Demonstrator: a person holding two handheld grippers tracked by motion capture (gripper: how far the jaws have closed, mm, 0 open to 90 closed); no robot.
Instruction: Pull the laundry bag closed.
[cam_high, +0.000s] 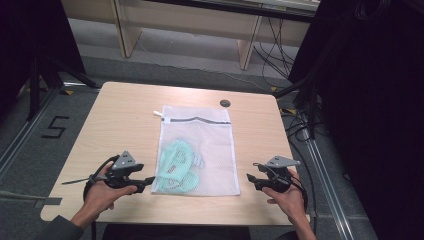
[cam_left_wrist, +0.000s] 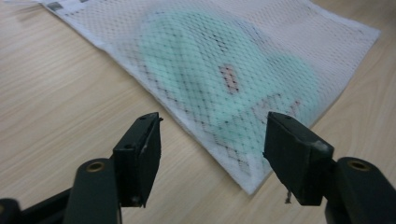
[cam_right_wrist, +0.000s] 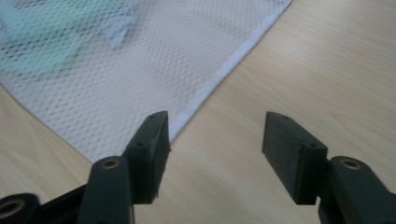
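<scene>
Mesh laundry bag (cam_high: 197, 150) lies flat near the middle of the desk (cam_high: 120, 115), its zipped end away from the person and its closed bottom edge nearest them. A mint-green garment (cam_high: 176, 167) sits inside, bunched toward the bag's lower left part.

Both tongs hover low at the bag's near corners, one on each side. The left tongs (cam_high: 148, 180) are spread, and in the left gripper view the bag's near corner (cam_left_wrist: 252, 184) lies just ahead, between the jaws, untouched. The right tongs (cam_high: 250, 178) are spread too, and in the right gripper view the bag's white hem (cam_right_wrist: 219, 77) runs up from just ahead of one jaw, apart from it.

The step in hand looks like the approach to grip the bag. The next move probably calls for each pair to slide forward over a corner and close on the thin mesh without catching the desk.

Count: one bag, one garment, two tongs, one small dark disc (cam_high: 225, 103) beyond the bag's far edge.
</scene>
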